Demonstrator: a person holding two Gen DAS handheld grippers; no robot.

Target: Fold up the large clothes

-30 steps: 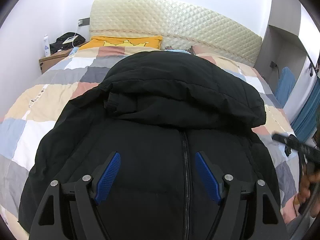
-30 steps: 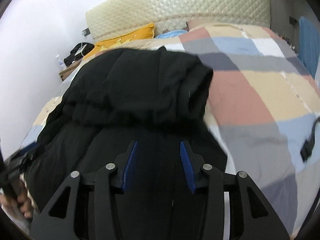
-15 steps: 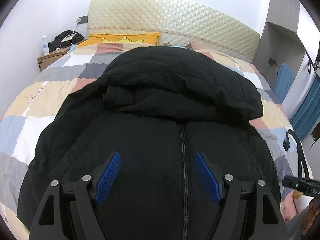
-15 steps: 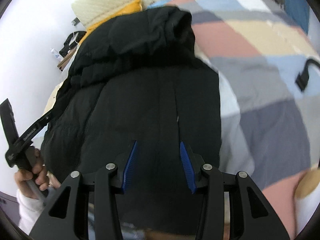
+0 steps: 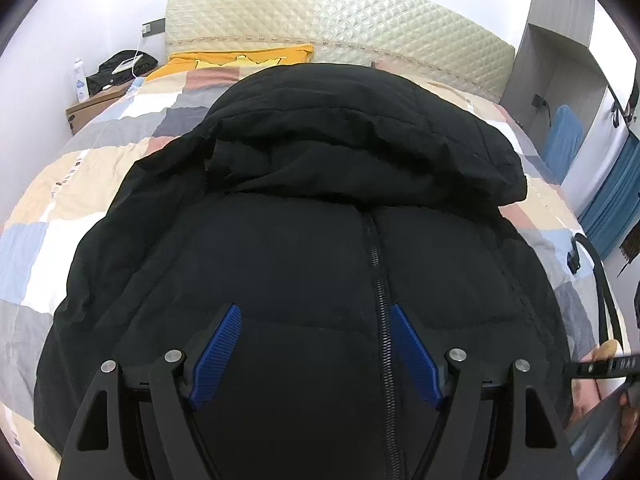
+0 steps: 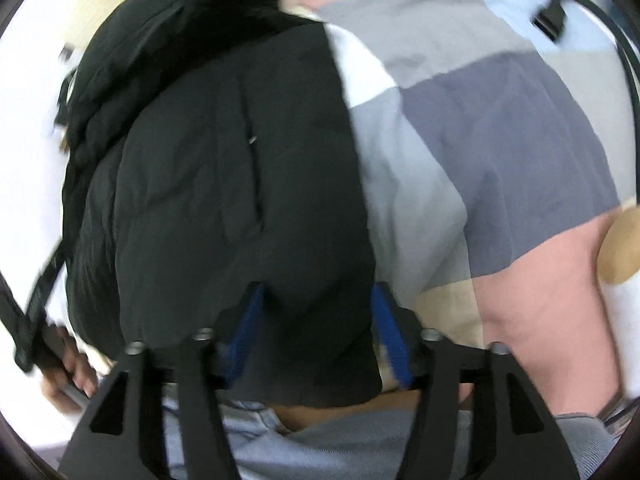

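Observation:
A large black hooded puffer jacket (image 5: 320,240) lies front-up on the patchwork bedspread (image 5: 60,184), zipper (image 5: 378,280) running down its middle and hood towards the headboard. My left gripper (image 5: 316,312) is open and empty, hovering above the jacket's lower front. In the right wrist view the jacket (image 6: 224,184) fills the left half. My right gripper (image 6: 318,292) is open, its blue pads (image 6: 386,320) either side of the jacket's bottom right corner at the bed's near edge. The view is blurred.
A quilted headboard (image 5: 340,32) and yellow pillow (image 5: 240,60) lie at the far end. A nightstand (image 5: 96,100) with a bottle stands far left. A black cable (image 6: 624,40) lies on the bedspread (image 6: 500,132) to the right. The person's jeans (image 6: 320,448) show below.
My right gripper has swung down and back to the jacket's bottom right corner and opened wider. My left gripper has stayed open and moved slightly closer over the jacket.

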